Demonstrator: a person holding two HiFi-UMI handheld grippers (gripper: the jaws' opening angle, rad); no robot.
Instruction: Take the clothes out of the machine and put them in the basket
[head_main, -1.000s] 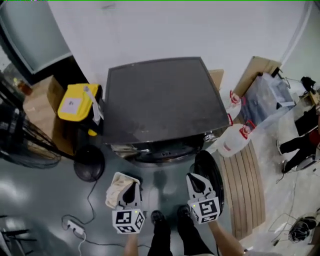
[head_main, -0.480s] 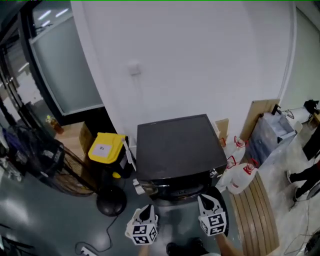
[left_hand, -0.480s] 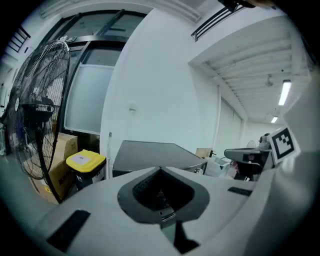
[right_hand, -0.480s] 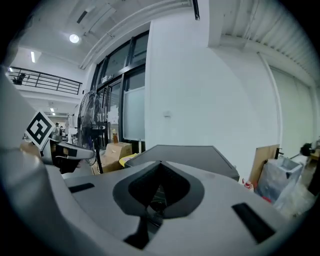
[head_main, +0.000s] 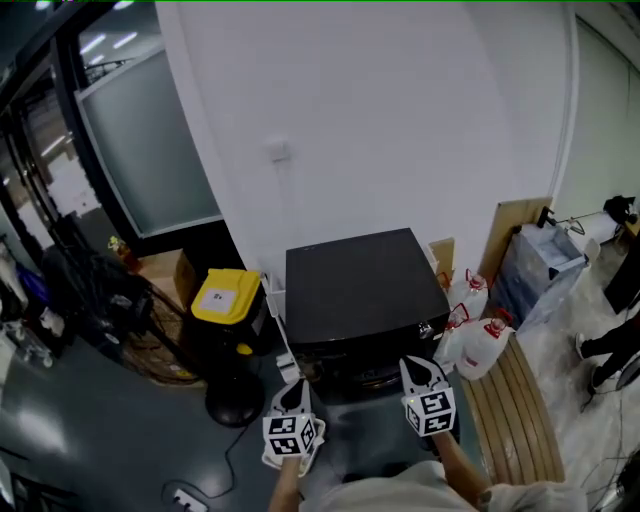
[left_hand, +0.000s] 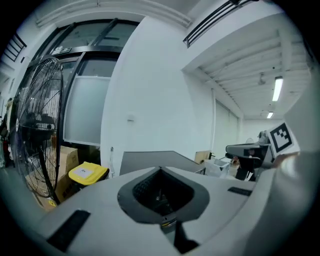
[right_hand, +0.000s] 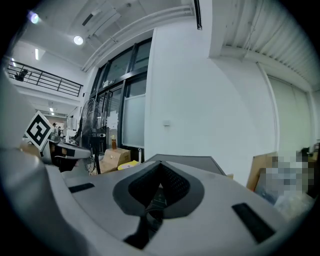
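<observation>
- Machine (head_main: 362, 285): black top, dark glossy front.
- Left gripper (head_main: 298, 384) and right gripper (head_main: 412, 362): pale grey, dark grey inside, black-and-white square markers.
- Bin lid (head_main: 225, 297): yellow, with a white label.
- Jugs (head_main: 484, 350): white, red caps.
- Wall (head_main: 400, 120): white.
- Floor (head_main: 60, 440): dull grey-blue.
- Slatted board (head_main: 520, 420): light wood.

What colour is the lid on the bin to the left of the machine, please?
The lid is yellow, clearest in the head view.
</observation>
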